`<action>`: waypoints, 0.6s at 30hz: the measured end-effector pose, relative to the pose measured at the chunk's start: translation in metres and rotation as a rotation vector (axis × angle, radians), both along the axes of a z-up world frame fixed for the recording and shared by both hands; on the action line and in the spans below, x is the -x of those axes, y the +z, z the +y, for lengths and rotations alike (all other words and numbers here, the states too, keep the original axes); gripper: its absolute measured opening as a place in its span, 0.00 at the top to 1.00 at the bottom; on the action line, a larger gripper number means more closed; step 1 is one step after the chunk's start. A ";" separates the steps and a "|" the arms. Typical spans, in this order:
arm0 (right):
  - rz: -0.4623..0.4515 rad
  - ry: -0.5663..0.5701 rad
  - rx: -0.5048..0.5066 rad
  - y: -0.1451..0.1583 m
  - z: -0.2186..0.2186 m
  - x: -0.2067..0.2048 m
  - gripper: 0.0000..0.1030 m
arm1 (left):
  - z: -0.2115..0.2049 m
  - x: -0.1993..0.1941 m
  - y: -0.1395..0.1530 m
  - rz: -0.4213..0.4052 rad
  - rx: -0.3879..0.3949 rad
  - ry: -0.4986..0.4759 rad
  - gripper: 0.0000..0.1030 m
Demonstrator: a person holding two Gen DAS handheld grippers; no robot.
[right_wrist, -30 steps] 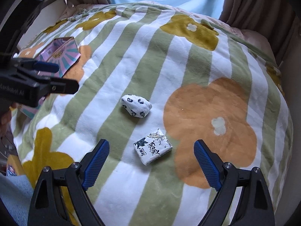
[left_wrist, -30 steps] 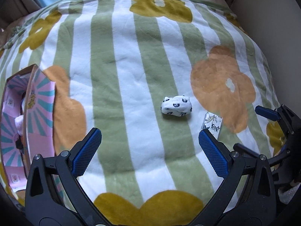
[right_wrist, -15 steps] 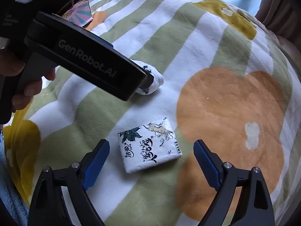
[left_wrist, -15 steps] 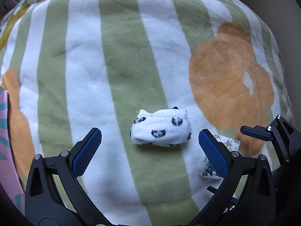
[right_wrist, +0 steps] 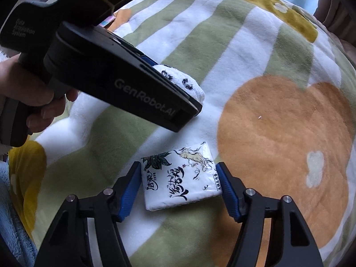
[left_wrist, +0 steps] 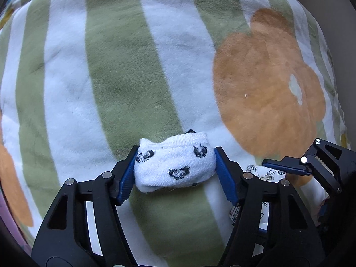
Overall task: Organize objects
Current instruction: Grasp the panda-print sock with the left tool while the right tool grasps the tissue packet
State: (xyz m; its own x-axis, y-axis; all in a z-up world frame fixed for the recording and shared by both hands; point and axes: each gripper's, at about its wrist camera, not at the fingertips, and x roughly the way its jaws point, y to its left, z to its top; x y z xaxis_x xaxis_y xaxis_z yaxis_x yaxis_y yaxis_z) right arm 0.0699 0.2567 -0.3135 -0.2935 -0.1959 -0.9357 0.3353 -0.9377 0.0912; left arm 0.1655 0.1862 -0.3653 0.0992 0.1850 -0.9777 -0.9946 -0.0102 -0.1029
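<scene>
A rolled white sock with black prints (left_wrist: 175, 166) lies on the striped flower blanket (left_wrist: 124, 77). My left gripper (left_wrist: 175, 173) is shut on it, a blue pad against each end. The same sock (right_wrist: 184, 82) peeks out behind the left gripper's black body in the right wrist view. A white tissue pack with black ink drawings (right_wrist: 180, 178) lies flat on the blanket, and my right gripper (right_wrist: 179, 187) is shut on its two short sides. In the left wrist view the tissue pack (left_wrist: 262, 173) shows only partly, behind the right finger.
A person's hand (right_wrist: 33, 98) holds the left gripper's handle at the left. A corner of a pink patterned box (right_wrist: 109, 20) shows behind that gripper. Brown curtain (right_wrist: 333, 11) hangs past the bed's far right edge. Blue fabric (right_wrist: 13, 222) lies at the lower left.
Both grippers came down and closed: the left jaws went from wide open around the sock to pressing on it, and the right jaws closed on the tissue pack.
</scene>
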 end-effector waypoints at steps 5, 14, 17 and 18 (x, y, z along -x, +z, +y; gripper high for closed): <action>-0.001 -0.024 0.005 0.003 0.001 -0.001 0.39 | 0.000 0.001 0.004 -0.018 -0.003 0.002 0.41; -0.004 -0.095 -0.001 0.025 0.005 -0.003 0.39 | -0.009 0.003 0.036 -0.026 -0.055 0.024 0.42; 0.003 -0.118 -0.005 0.040 0.003 -0.005 0.39 | -0.012 0.005 0.057 -0.027 -0.082 0.037 0.42; 0.007 -0.127 -0.002 0.046 0.003 -0.005 0.39 | -0.013 0.007 0.065 -0.028 -0.092 0.043 0.42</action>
